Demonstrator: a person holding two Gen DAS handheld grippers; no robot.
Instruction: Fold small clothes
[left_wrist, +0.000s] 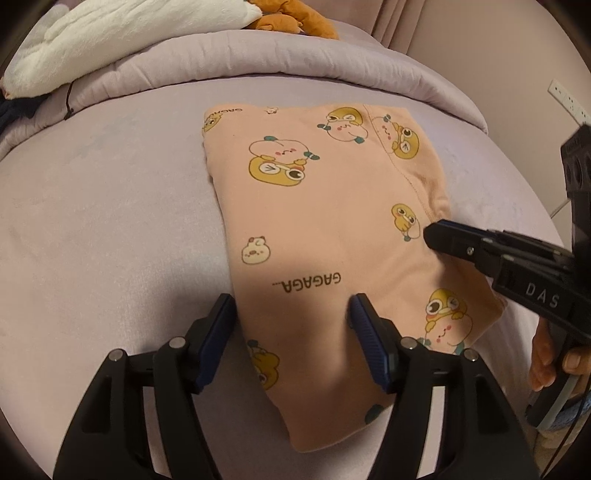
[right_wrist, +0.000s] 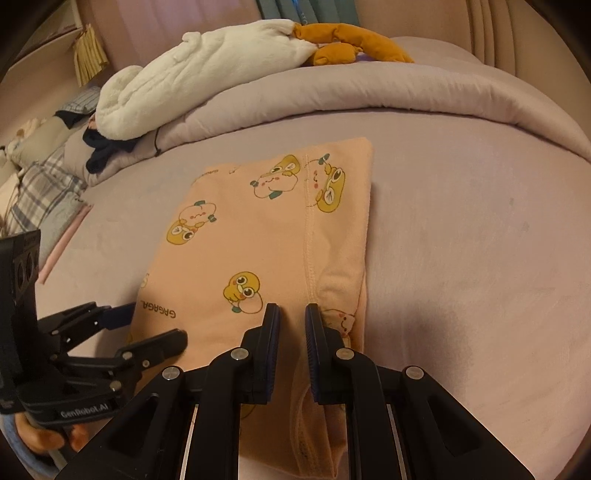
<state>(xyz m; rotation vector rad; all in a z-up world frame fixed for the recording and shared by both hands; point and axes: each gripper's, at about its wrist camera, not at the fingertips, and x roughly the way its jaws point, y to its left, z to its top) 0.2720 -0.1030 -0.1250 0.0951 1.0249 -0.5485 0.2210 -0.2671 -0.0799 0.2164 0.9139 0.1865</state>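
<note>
A peach garment (left_wrist: 325, 221), folded and printed with cartoon ducks and the word "GAGAGA", lies flat on a lilac bed sheet (left_wrist: 92, 240). In the left wrist view its long axis runs from about 11 o'clock, the far end near the rolled duvet (left_wrist: 258, 59), to about 5 o'clock, the near end under the camera; in the right wrist view (right_wrist: 258, 240) it runs nearly from 12 to 6 o'clock, with a stitched seam parallel to its right edge. The left gripper (left_wrist: 291, 314) is pitched downward over the near left edge of the cloth, jaws spread: one finger sits on the sheet beside the edge, the other over the fabric, with no pinch visible. The right gripper (right_wrist: 291, 314) also points downward, its jaws nearly pressed together at the seam; whether fabric is caught between them cannot be told. In the left view it enters from 3 o'clock (left_wrist: 439, 236). A white plush toy (right_wrist: 192, 81) lies at 11 o'clock on the duvet.
</note>
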